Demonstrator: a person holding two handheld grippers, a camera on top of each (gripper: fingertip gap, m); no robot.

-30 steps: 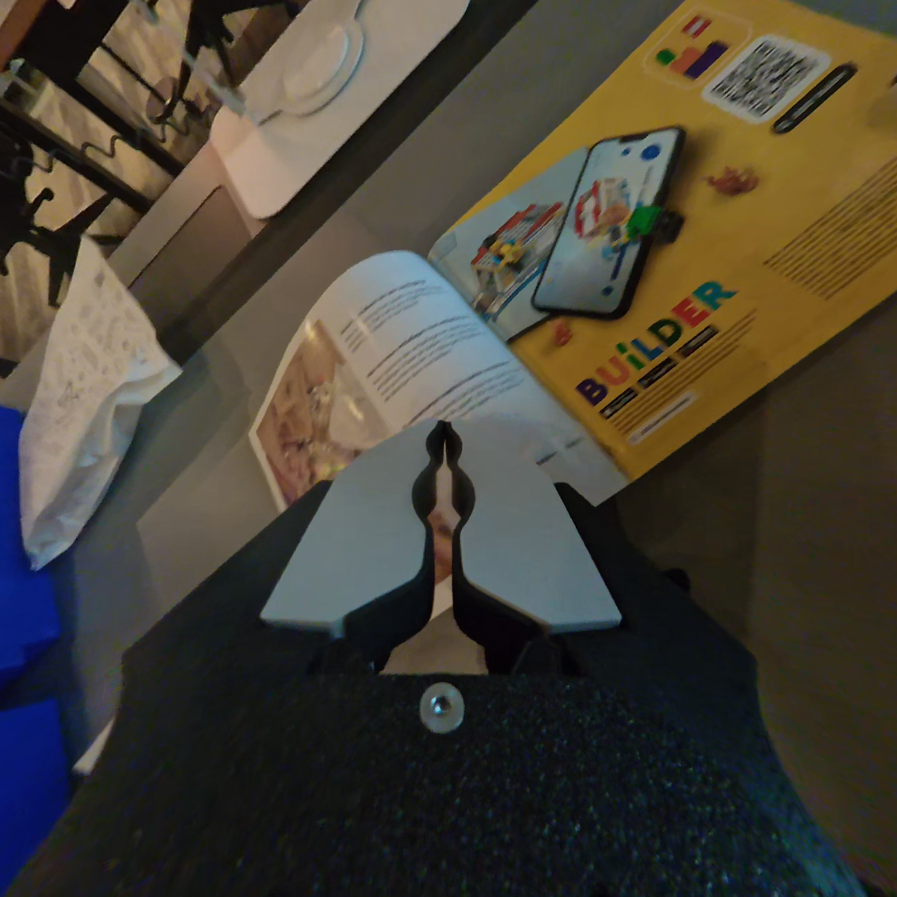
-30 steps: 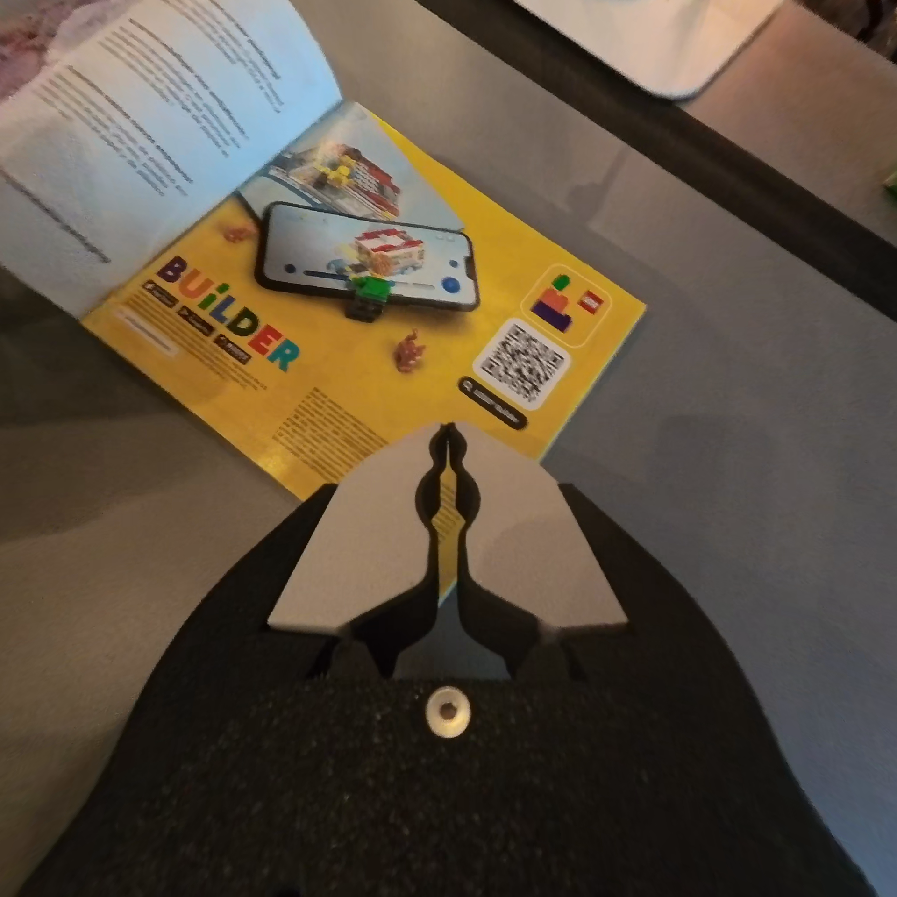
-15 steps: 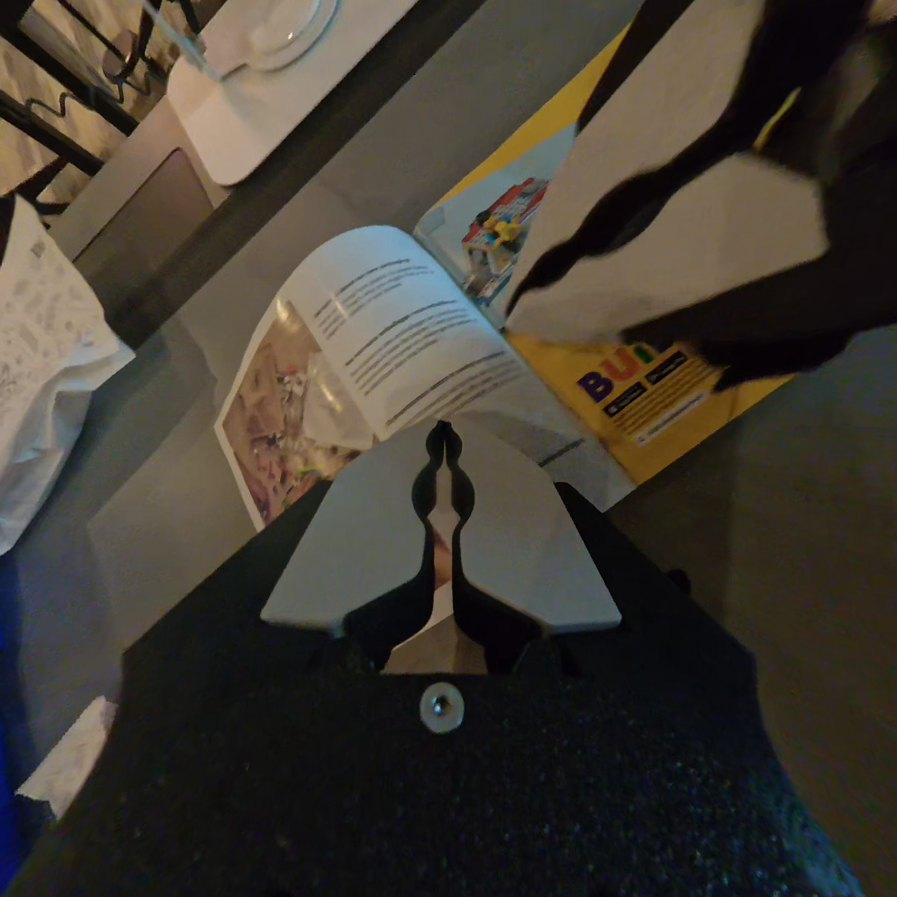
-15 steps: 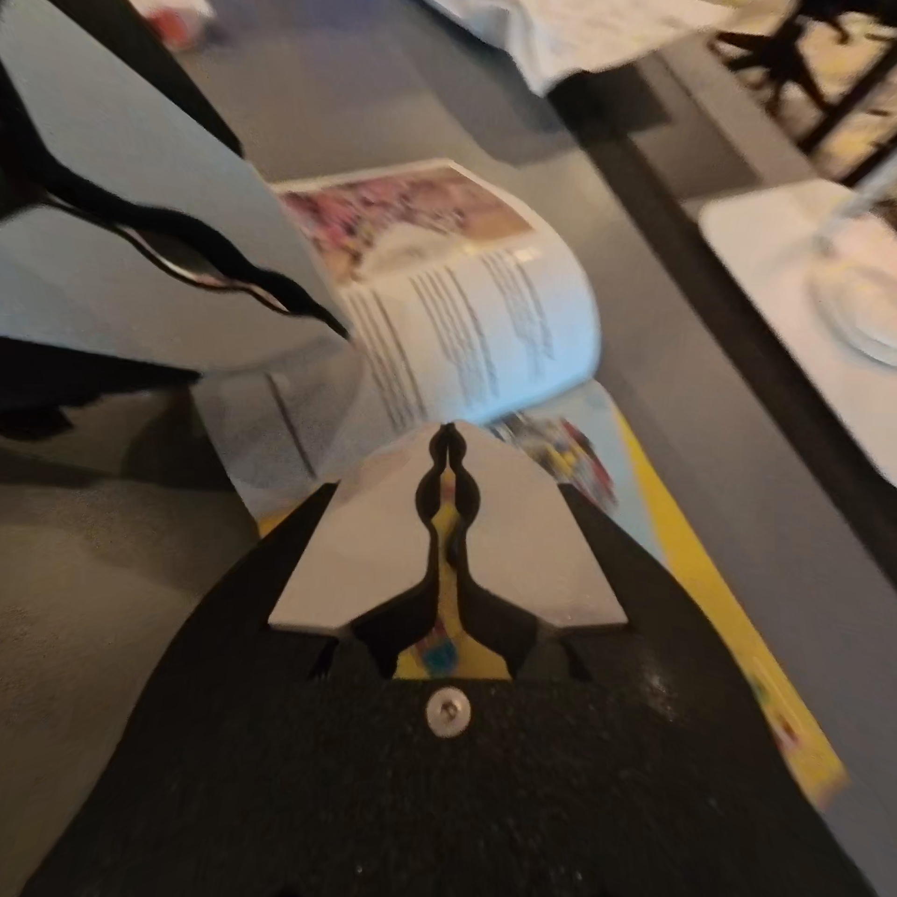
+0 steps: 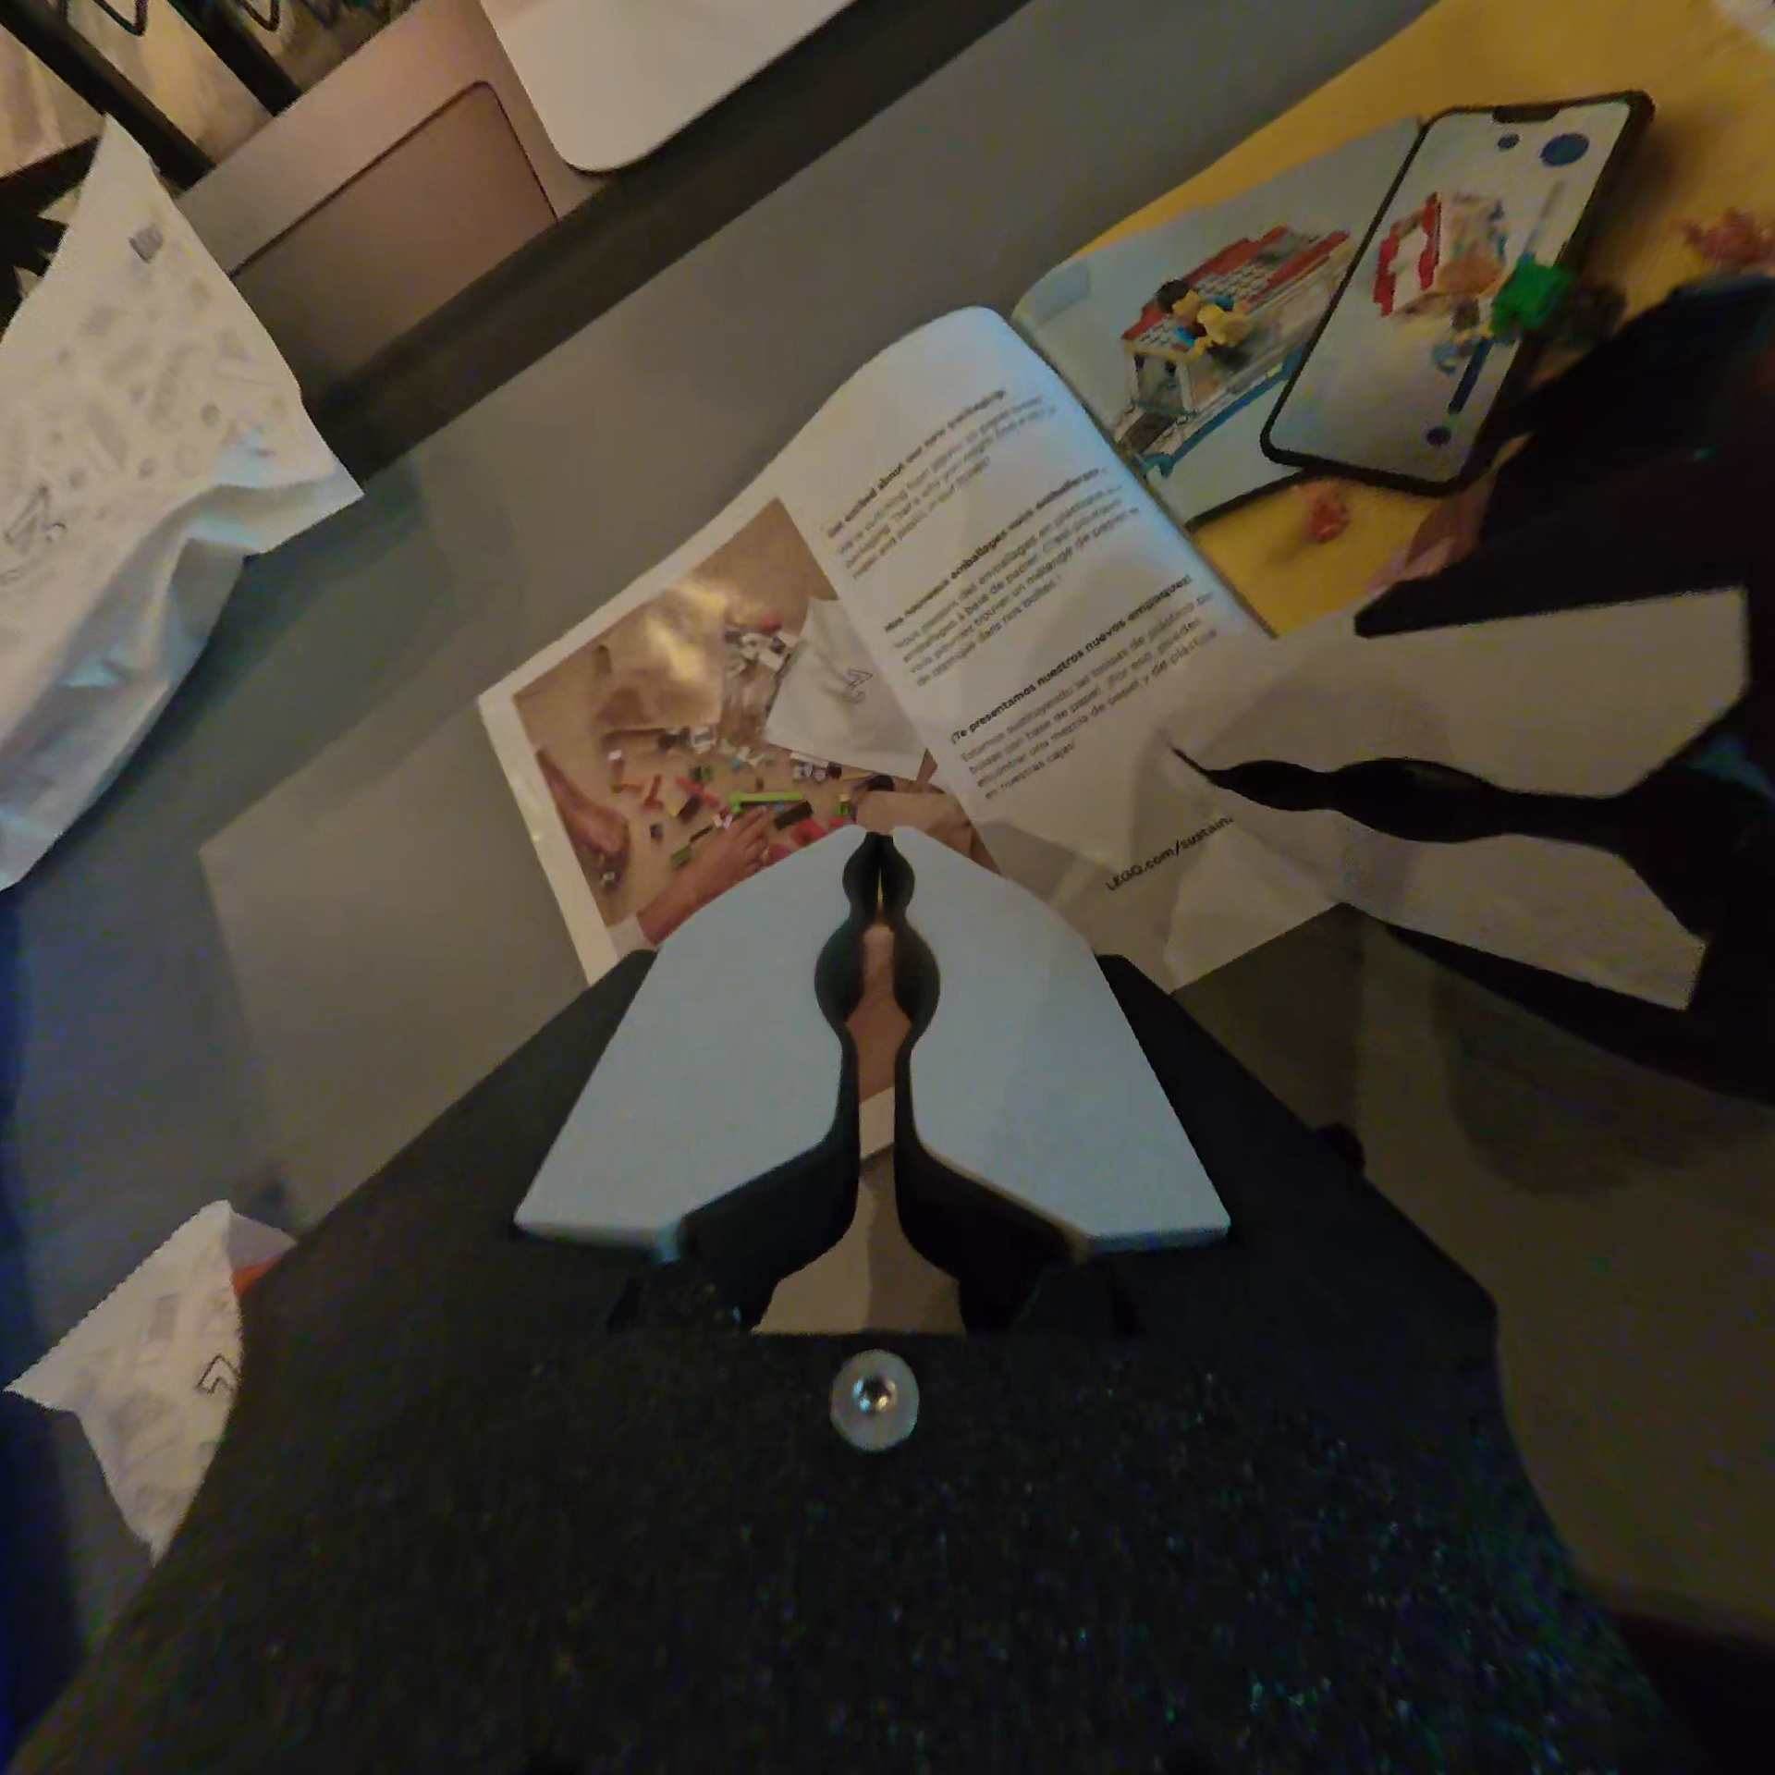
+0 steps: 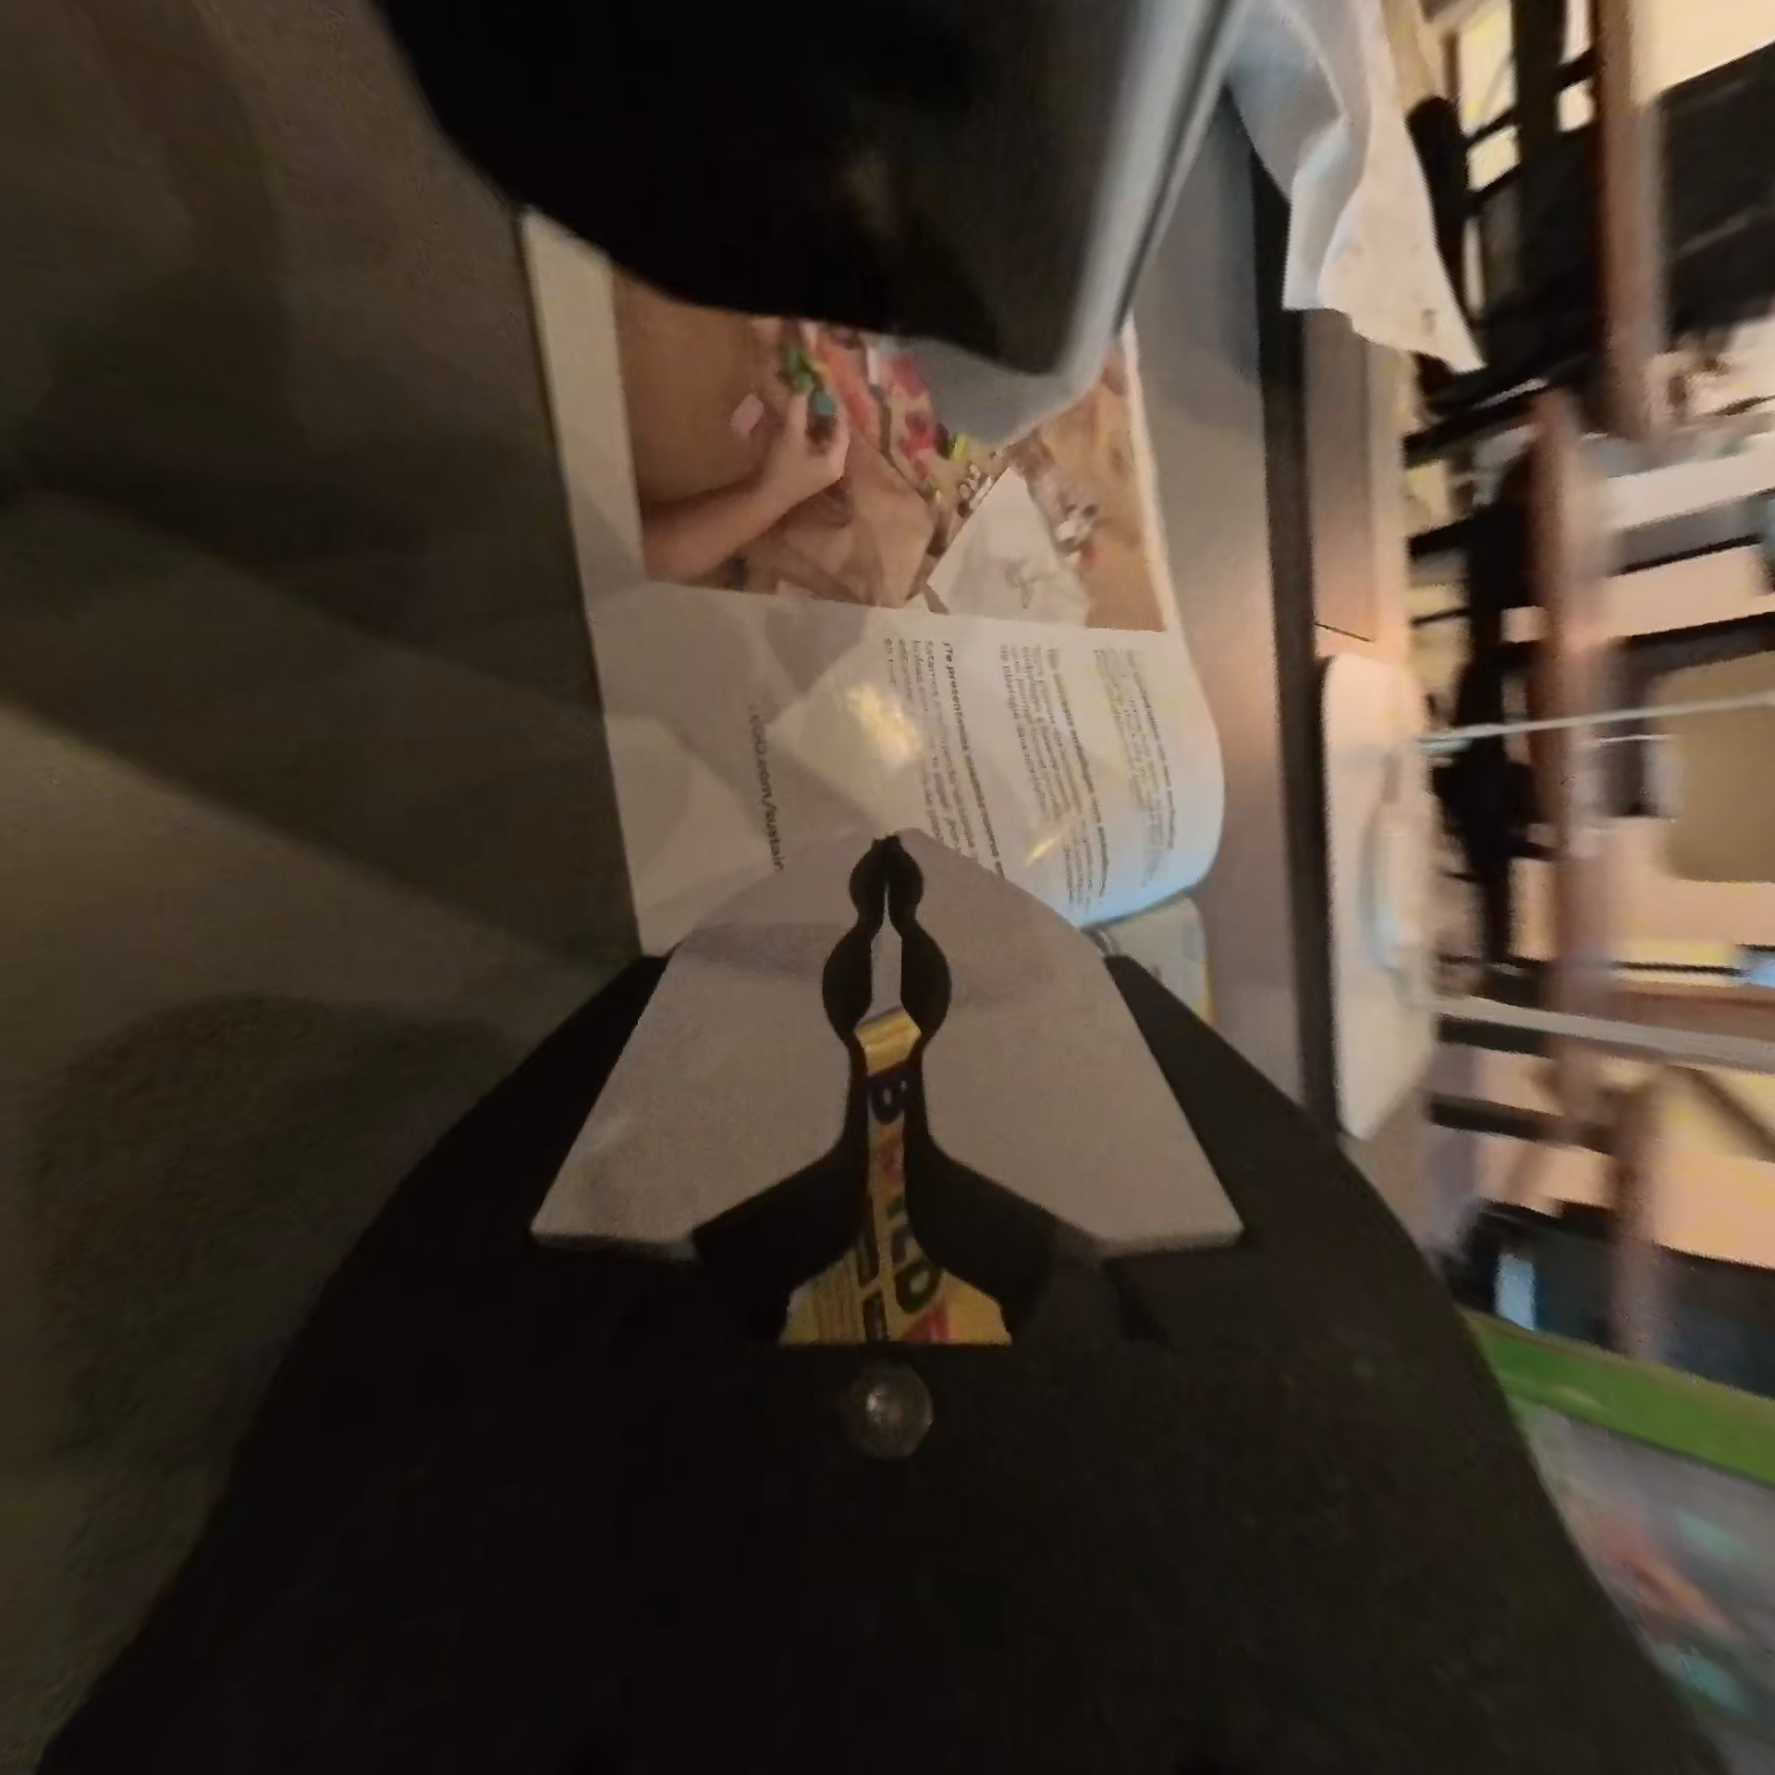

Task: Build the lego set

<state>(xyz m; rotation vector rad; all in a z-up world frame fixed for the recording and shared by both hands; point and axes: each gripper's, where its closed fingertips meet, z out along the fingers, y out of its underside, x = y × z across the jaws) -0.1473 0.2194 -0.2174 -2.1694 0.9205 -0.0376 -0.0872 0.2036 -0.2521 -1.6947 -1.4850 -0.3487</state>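
The grey table (image 5: 403, 595) carries the largest item, an open instruction booklet (image 5: 999, 538) lying at its centre. It is thin glossy paper, light and limp; one white page arches up from the spine and springs rather than lies flat. In my judgement it is best taken at a free page edge or corner, pinched lightly, since the sheet will crease or tear and the gloss may slip.

White paper bags (image 5: 125, 403) sit at the table's left, crumpled and soft; these presumably hold the bricks, none of which is seen loose.

The booklet carries a yellow page with a printed phone picture, blocks of text and a photograph. The bags bear faint printed outlines. Writing is present but not reported here.

The left gripper (image 5: 879, 845) hovers over the photograph page, its jaws clenched on nothing. The right gripper (image 6: 888, 850) rests at the white page's lower margin with its jaws closed. Whether it pinches paper cannot be told.
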